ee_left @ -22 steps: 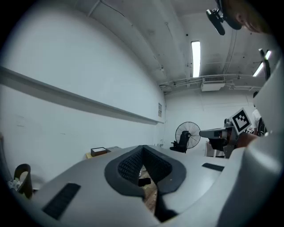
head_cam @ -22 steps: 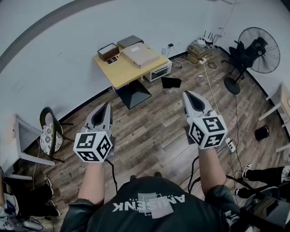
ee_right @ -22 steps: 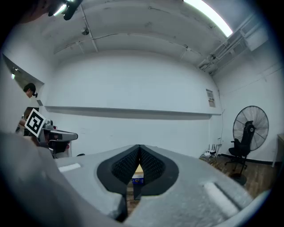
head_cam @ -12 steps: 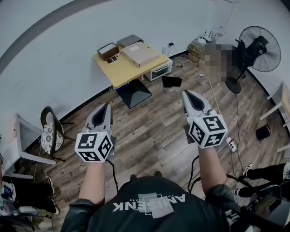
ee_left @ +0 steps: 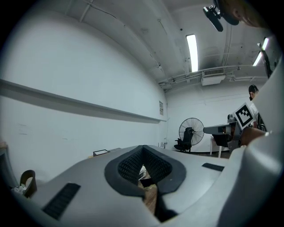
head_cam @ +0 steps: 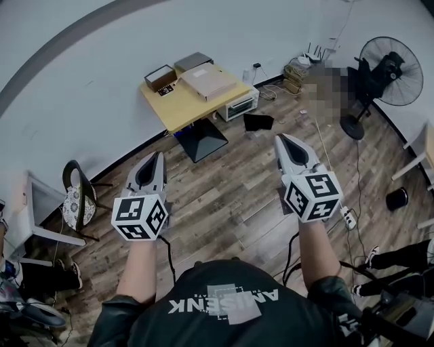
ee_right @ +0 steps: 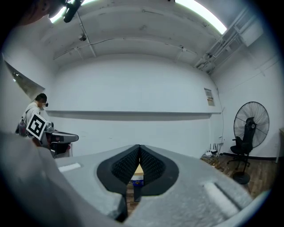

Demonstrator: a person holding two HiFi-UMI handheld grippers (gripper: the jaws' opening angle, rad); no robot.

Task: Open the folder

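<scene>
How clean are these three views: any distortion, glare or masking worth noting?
Head view: sharp, strong fisheye bending the wall, evenly lit, a mosaic patch beside the fan. Left gripper view: dark round vignette, light strip blown out. Right gripper view: same vignette, overhead light glaring at the top edge.

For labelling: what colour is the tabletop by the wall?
Light yellowish wood; the tabletop shows best in the head view.

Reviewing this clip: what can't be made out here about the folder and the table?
- Head view: the flat tan item on the yellow table is too small to confirm as the folder, or as open or closed.
- Gripper views: the shut left gripper and right gripper block nearly all of the table.
</scene>
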